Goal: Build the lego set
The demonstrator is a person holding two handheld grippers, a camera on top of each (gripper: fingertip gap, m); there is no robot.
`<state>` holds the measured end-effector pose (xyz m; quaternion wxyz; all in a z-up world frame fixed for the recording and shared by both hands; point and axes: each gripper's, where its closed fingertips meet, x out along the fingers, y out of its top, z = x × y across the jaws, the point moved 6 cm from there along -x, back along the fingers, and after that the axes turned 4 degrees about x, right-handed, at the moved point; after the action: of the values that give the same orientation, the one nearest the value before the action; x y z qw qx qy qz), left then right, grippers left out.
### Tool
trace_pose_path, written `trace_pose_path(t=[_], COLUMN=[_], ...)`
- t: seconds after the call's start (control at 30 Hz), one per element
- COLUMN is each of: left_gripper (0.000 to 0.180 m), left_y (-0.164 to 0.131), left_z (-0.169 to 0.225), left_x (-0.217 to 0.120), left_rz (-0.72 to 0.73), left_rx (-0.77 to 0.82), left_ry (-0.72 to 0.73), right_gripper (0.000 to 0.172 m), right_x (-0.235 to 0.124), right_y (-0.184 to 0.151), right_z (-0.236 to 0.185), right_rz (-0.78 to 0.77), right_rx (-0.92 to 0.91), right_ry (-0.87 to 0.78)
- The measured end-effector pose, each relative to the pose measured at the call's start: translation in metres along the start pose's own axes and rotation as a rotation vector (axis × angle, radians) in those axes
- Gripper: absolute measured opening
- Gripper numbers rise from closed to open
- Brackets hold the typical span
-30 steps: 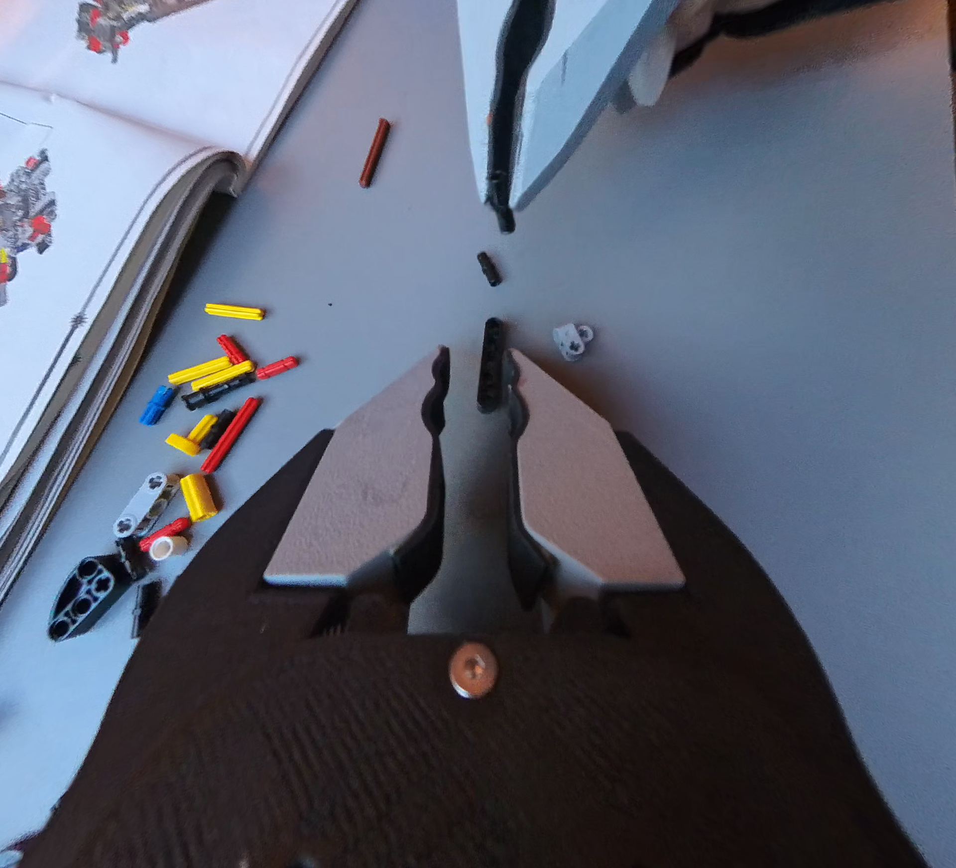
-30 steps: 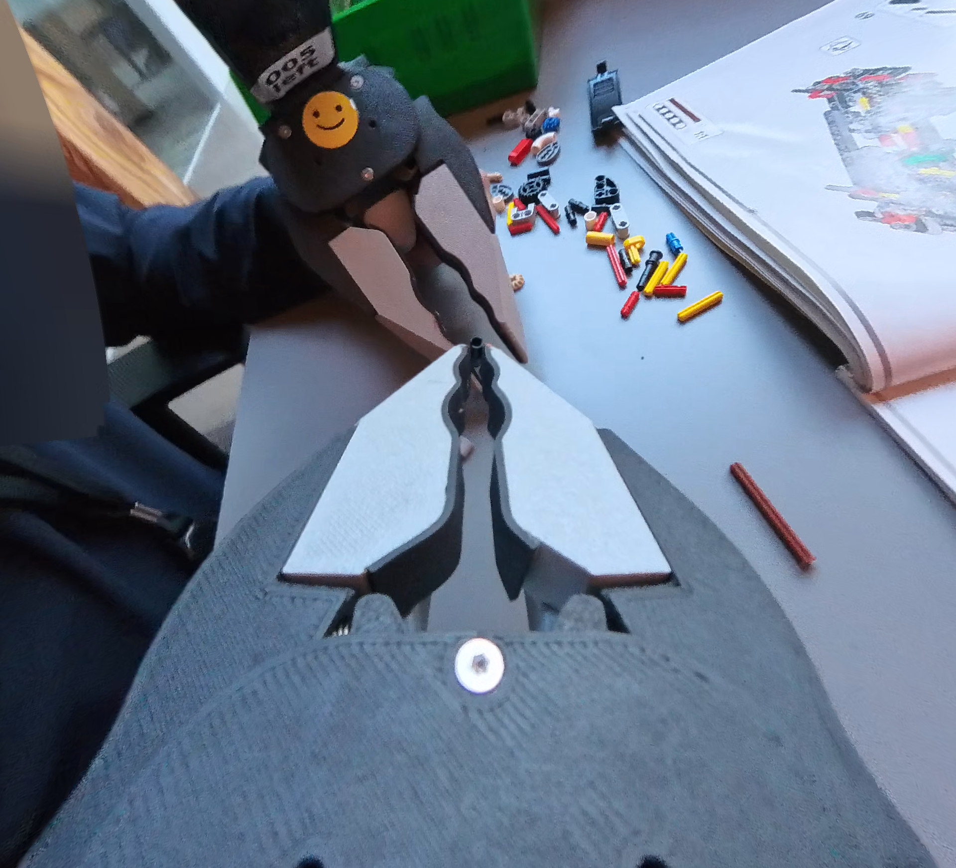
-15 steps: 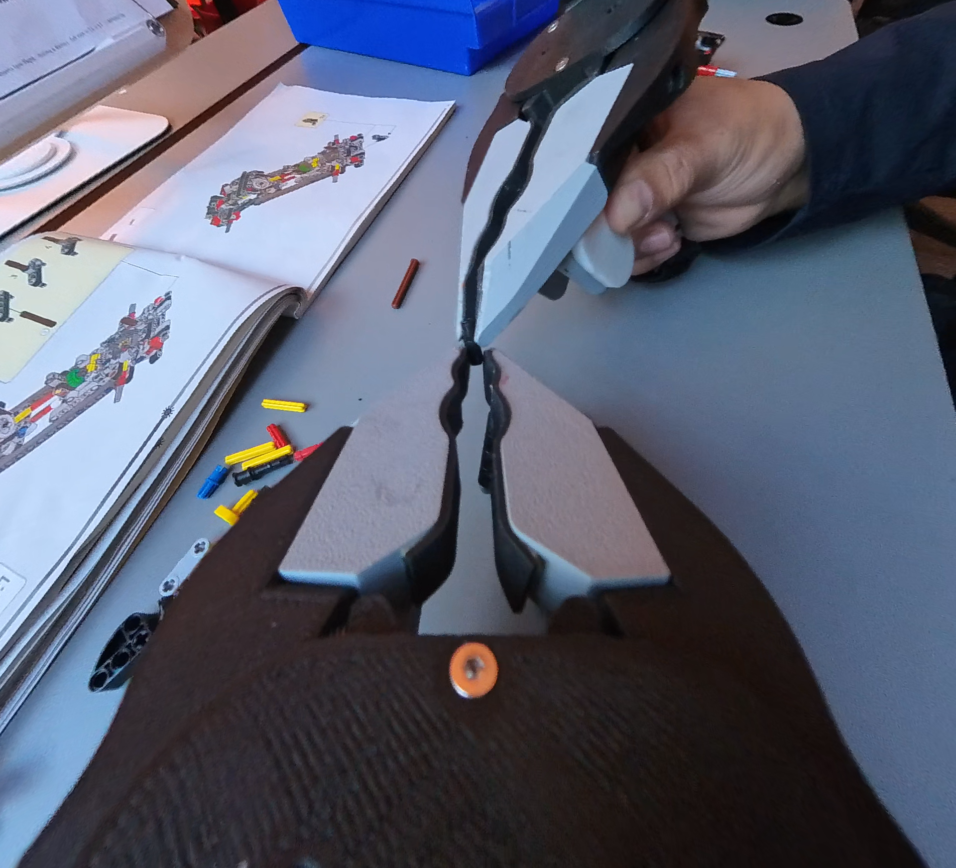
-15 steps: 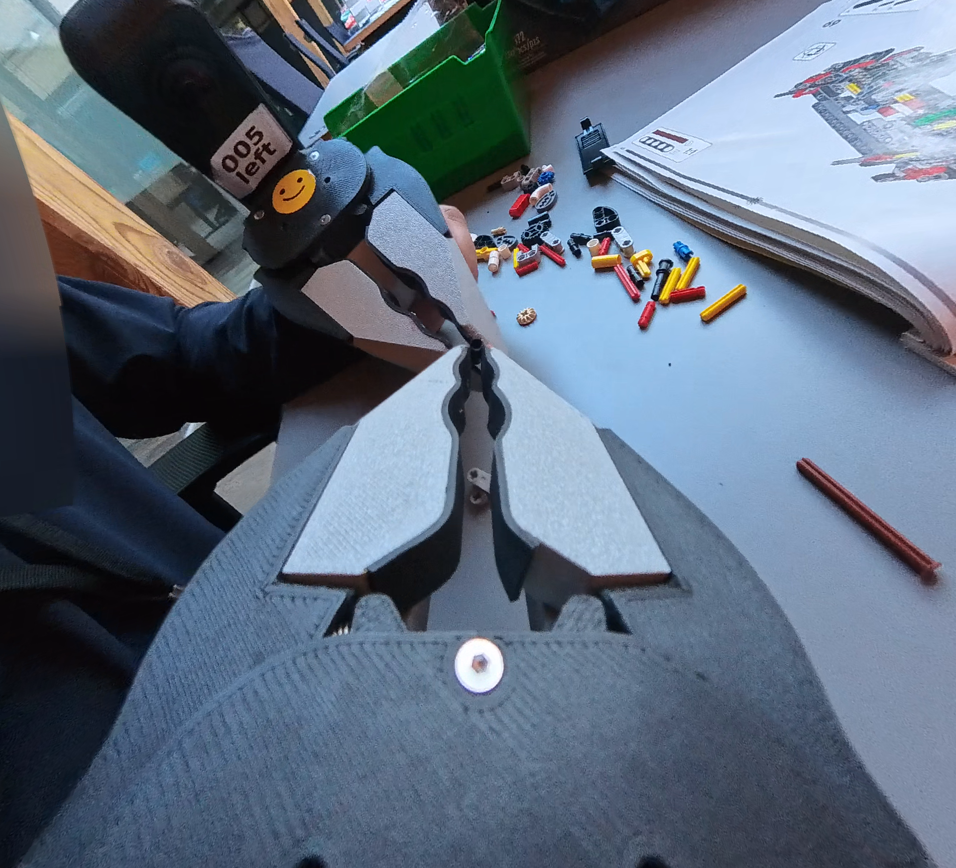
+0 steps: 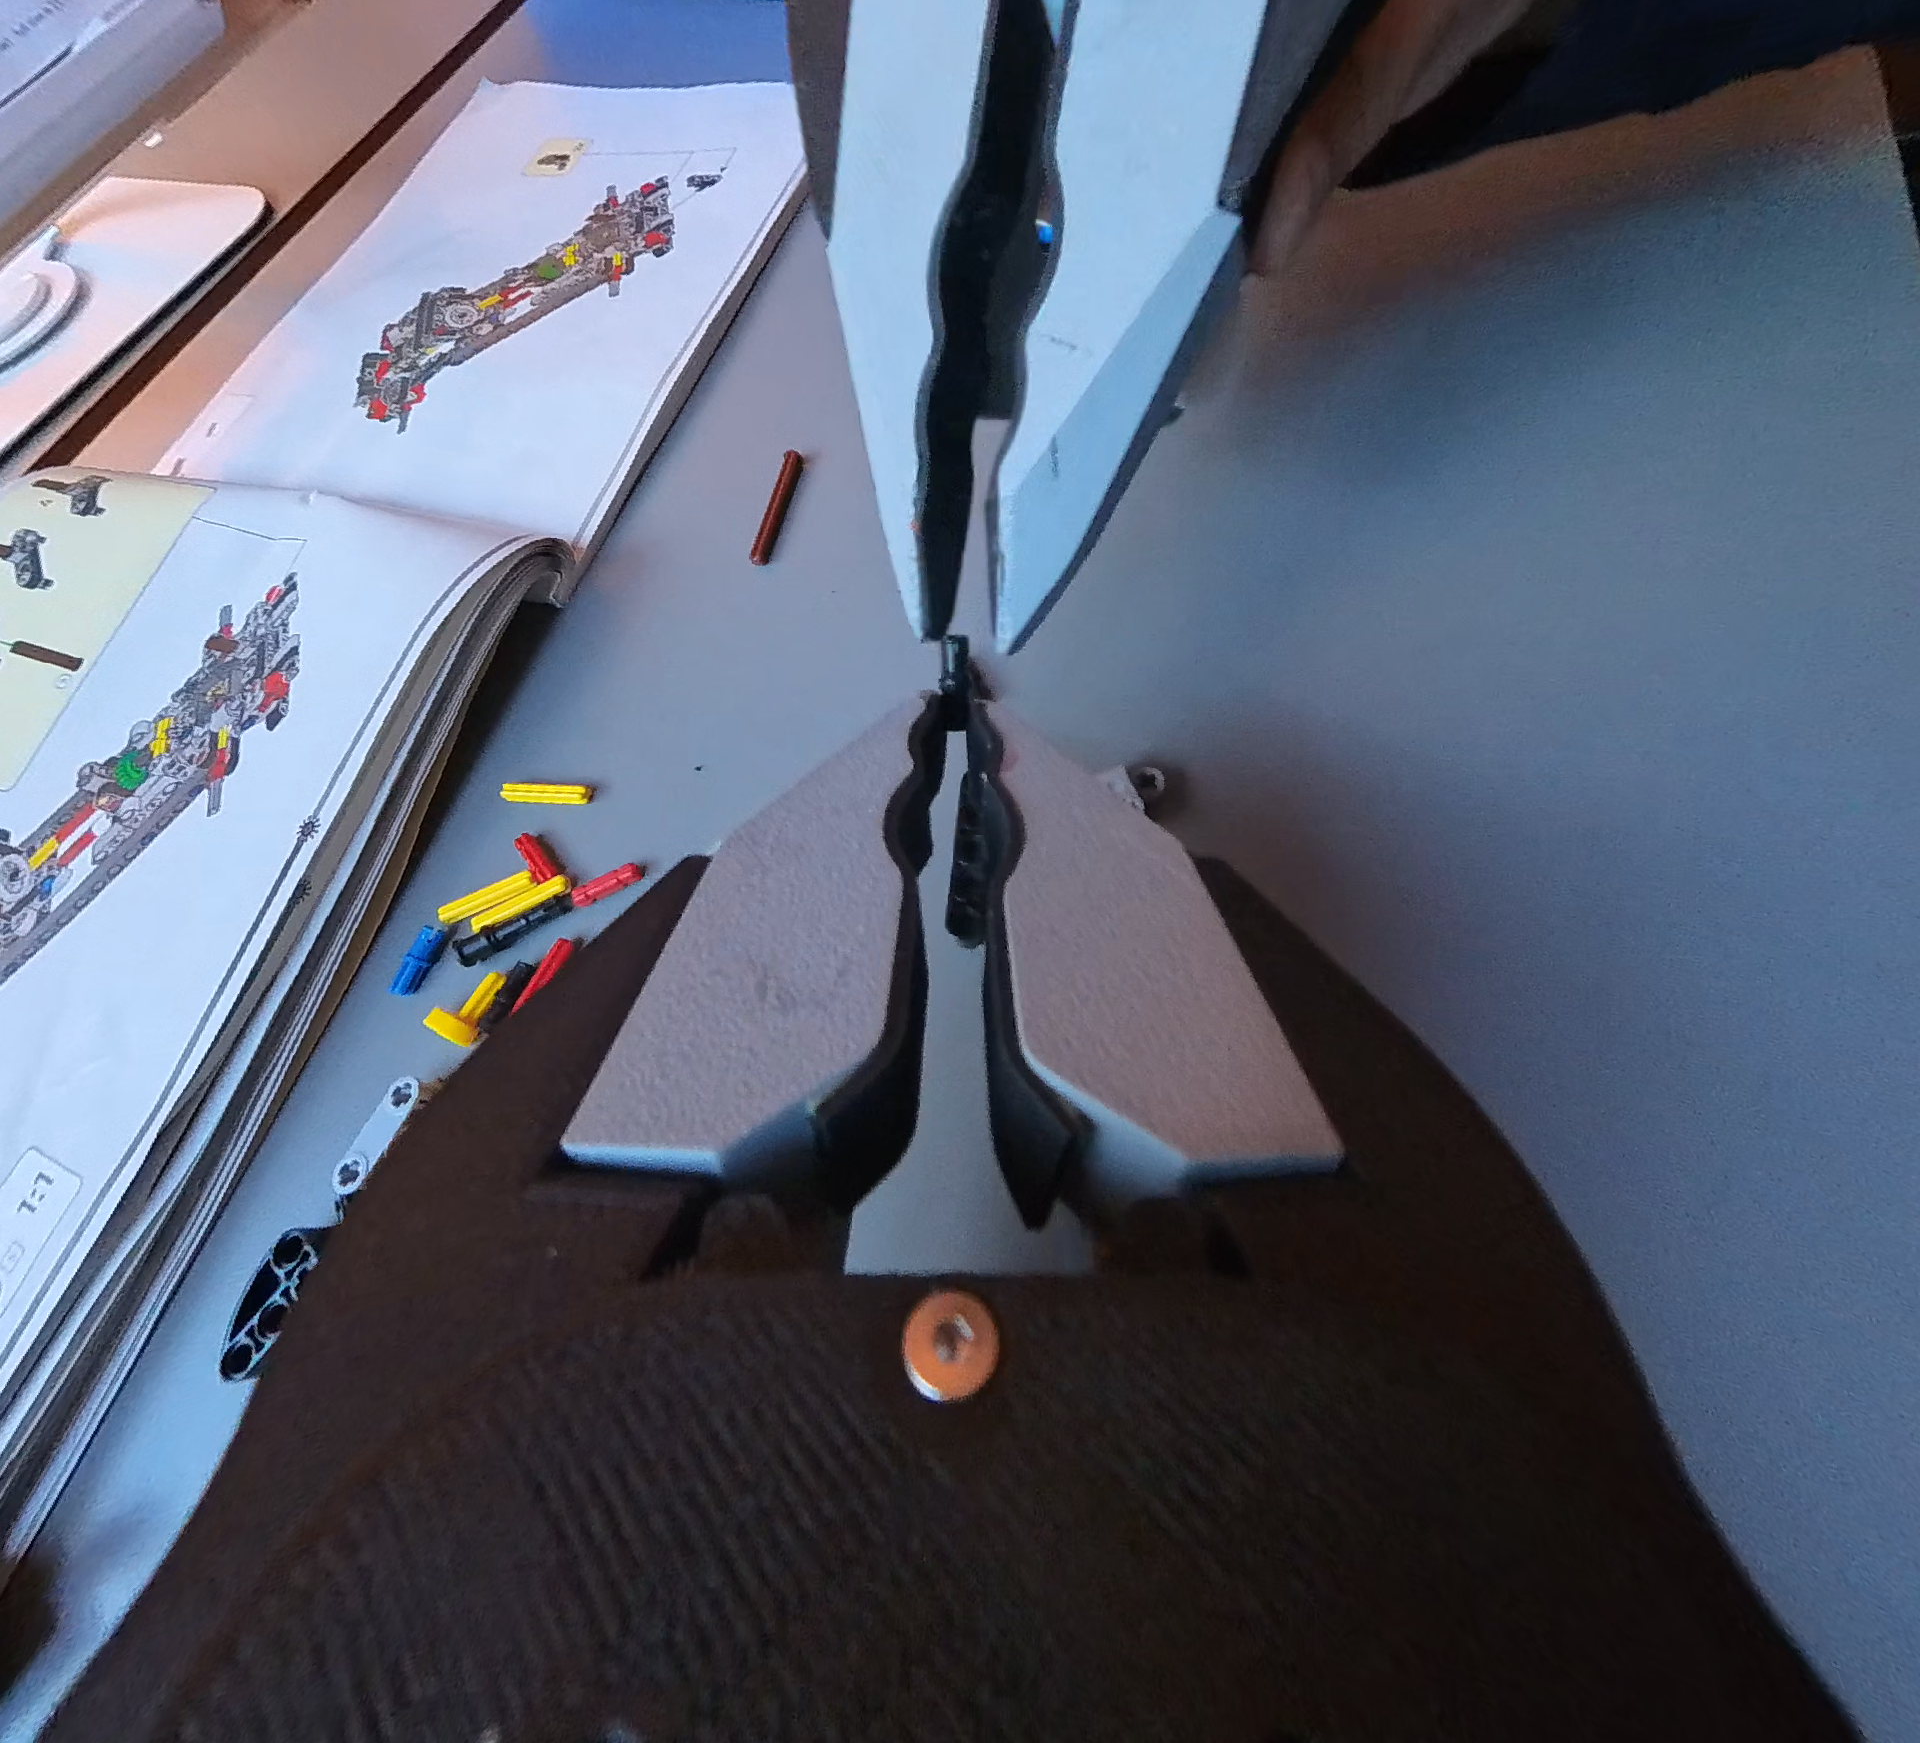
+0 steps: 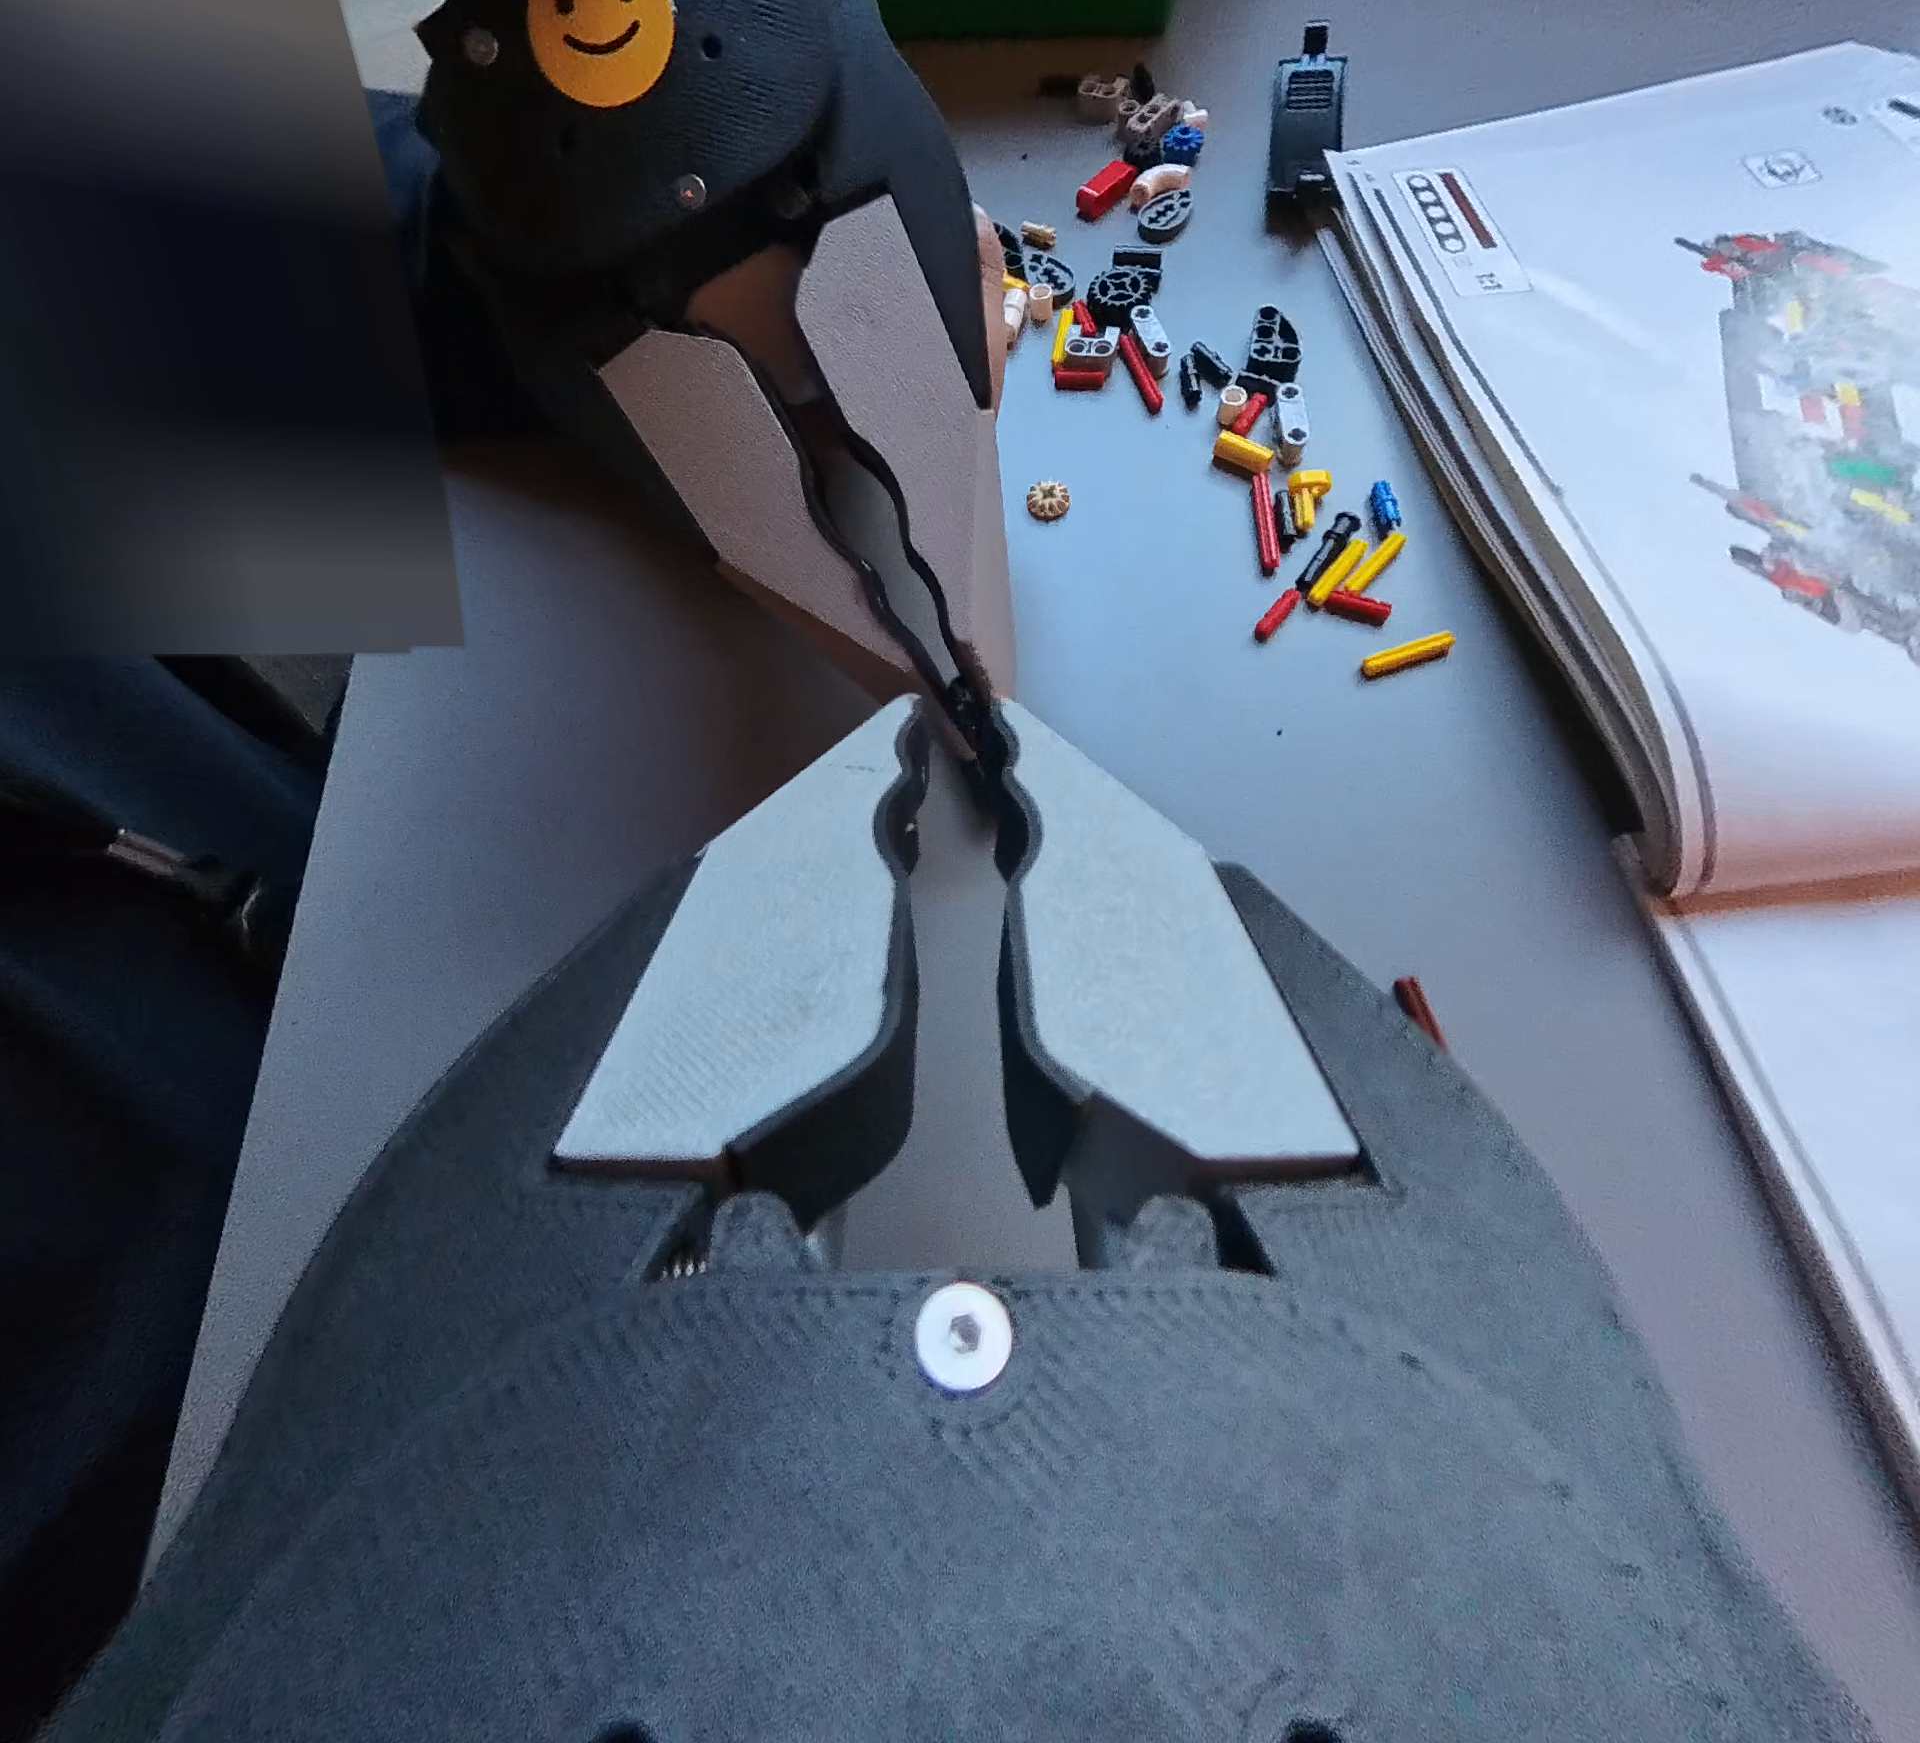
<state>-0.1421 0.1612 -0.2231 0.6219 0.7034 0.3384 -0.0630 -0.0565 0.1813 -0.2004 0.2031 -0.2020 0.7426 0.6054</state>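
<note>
Left gripper (image 5: pixel 954 706) has its jaws clenched on a black beam (image 5: pixel 971 846), a thin studded strip running back between the fingers, with a small black pin (image 5: pixel 952 663) poking out of its front end. The right gripper (image 5: pixel 961 639) meets it tip to tip above the worktop (image 5: pixel 1558 654); its jaws look slightly parted around that pin, not squeezing. Loose pins (image 6: pixel 1340 550) lie in a heap beside the open manual (image 6: pixel 1714 446), toward the far edge.
</note>
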Motion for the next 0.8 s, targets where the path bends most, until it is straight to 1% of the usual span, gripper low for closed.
trace_pose_path(t=[0.13, 0.33, 0.4, 0.43, 0.5, 0.67, 0.8], left_gripper=[0.001, 0.001, 0.001, 0.002, 0.015, 0.015, 0.020], left_y=[0.001, 0.001, 0.001, -0.002, -0.010, -0.021, -0.028], left_z=[0.002, 0.001, 0.000, -0.002, -0.008, -0.010, -0.006], left_x=[0.000, -0.001, -0.002, -0.003, -0.003, -0.005, -0.001], left_rz=[0.004, 0.012, 0.020, 0.008, -0.043, -0.114, -0.193], left_rx=[0.008, -0.003, -0.038, -0.073, -0.128, -0.139, -0.160], left_ry=[-0.010, -0.019, -0.030, -0.037, -0.048, -0.078, -0.123], right_gripper=[0.002, 0.001, 0.001, 0.000, 0.001, 0.001, 0.001], right_x=[0.005, 0.006, 0.007, 0.008, 0.010, 0.021, 0.027], right_y=[0.002, 0.004, 0.004, 0.003, -0.002, -0.004, -0.008], right_z=[-0.001, -0.002, -0.001, 0.003, 0.007, 0.003, 0.003], right_rz=[-0.057, -0.081, -0.094, -0.126, -0.211, -0.366, -0.475], right_rx=[-0.051, -0.092, -0.084, -0.070, -0.079, -0.185, -0.260], right_ry=[0.002, -0.007, -0.020, -0.038, -0.057, -0.037, -0.044])
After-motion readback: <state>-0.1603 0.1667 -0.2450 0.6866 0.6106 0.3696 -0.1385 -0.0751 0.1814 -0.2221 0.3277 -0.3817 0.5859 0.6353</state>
